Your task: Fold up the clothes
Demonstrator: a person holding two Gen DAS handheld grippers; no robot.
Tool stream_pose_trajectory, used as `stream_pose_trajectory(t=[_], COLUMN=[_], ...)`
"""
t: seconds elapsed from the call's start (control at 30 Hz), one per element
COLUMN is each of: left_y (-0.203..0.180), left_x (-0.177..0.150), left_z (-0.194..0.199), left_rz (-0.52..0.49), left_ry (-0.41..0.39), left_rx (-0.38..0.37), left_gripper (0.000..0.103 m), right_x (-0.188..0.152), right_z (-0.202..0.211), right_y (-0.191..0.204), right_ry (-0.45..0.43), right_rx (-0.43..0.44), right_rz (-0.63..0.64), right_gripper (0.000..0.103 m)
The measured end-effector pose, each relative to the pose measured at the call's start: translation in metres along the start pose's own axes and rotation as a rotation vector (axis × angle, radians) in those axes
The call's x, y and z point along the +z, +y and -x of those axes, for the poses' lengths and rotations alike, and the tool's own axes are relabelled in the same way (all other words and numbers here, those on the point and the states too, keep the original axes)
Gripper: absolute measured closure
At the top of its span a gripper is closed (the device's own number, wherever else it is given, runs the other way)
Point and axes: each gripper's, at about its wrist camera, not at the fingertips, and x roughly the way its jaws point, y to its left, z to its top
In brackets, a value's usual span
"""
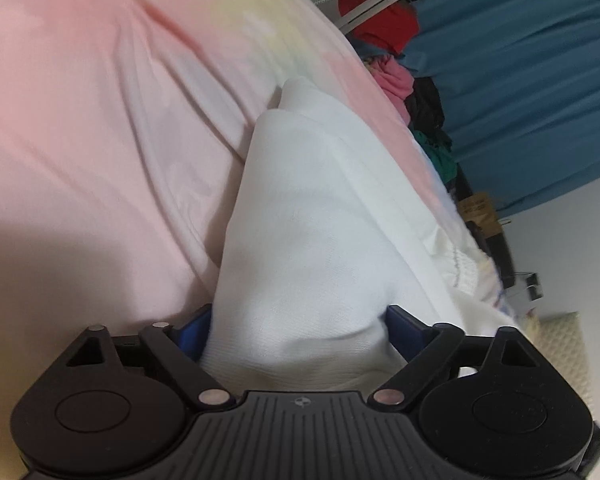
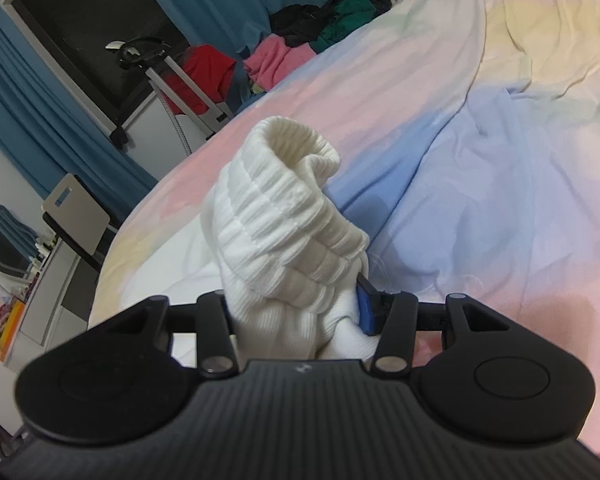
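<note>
A white knit garment point(image 1: 308, 240) lies on a pastel pink, yellow and blue bedsheet point(image 1: 100, 120). My left gripper point(image 1: 296, 328) is shut on a smooth fold of the garment, which bulges up between its blue-padded fingers point(image 1: 406, 330) and hides the tips. In the right wrist view my right gripper point(image 2: 300, 312) is shut on the garment's ribbed cuff or hem point(image 2: 284, 208), which stands up bunched above the fingers point(image 2: 366, 308). The rest of the white garment point(image 2: 172, 264) trails to the left on the sheet point(image 2: 500, 160).
A pile of red, pink, black and green clothes point(image 2: 292, 48) lies at the bed's far edge, also in the left wrist view point(image 1: 396, 76). Blue curtains point(image 1: 520, 80), a garment steamer stand point(image 2: 172, 80), a dark window and a cluttered desk point(image 2: 32, 280) stand beyond.
</note>
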Motion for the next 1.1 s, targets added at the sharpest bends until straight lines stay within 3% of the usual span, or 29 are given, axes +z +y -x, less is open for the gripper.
stream_pose_trajectory(t=[0.13, 0.3, 0.47, 0.7, 0.83, 1.07, 1.1], left_y=[-0.001, -0.010, -0.028, -0.119, -0.191, -0.336, -0.355], left_x=[-0.001, -0.001, -0.002, -0.012, -0.011, 0.000, 0.001], left_z=[0.005, 0.023, 0.042, 0.056, 0.019, -0.105, -0.126], left_rz=[-0.018, -0.040, -0.060, -0.181, -0.242, -0.304, -0.317], left_ry=[-0.018, -0.061, -0.089, -0.104, -0.059, -0.003, -0.002], left_rx=[-0.007, -0.058, -0.112, -0.176, -0.216, -0.265, -0.270], left_gripper=[0.034, 0.060, 0.066, 0.068, 0.068, 0.069, 0.069], right_x=[-0.001, 0.003, 0.019, 0.083, 0.140, 0.258, 0.262], right_z=[0.002, 0.016, 0.039, 0.072, 0.089, 0.091, 0.084], right_y=[0.003, 0.012, 0.023, 0.005, -0.026, -0.096, -0.107], right_ry=[-0.013, -0.043, -0.048, -0.067, -0.123, -0.234, -0.243], right_rx=[0.010, 0.069, 0.127, 0.148, 0.127, 0.038, 0.027], right_rz=[0.004, 0.009, 0.029, -0.044, -0.088, -0.190, -0.199], right_gripper=[0.053, 0.056, 0.058, 0.059, 0.059, 0.059, 0.059])
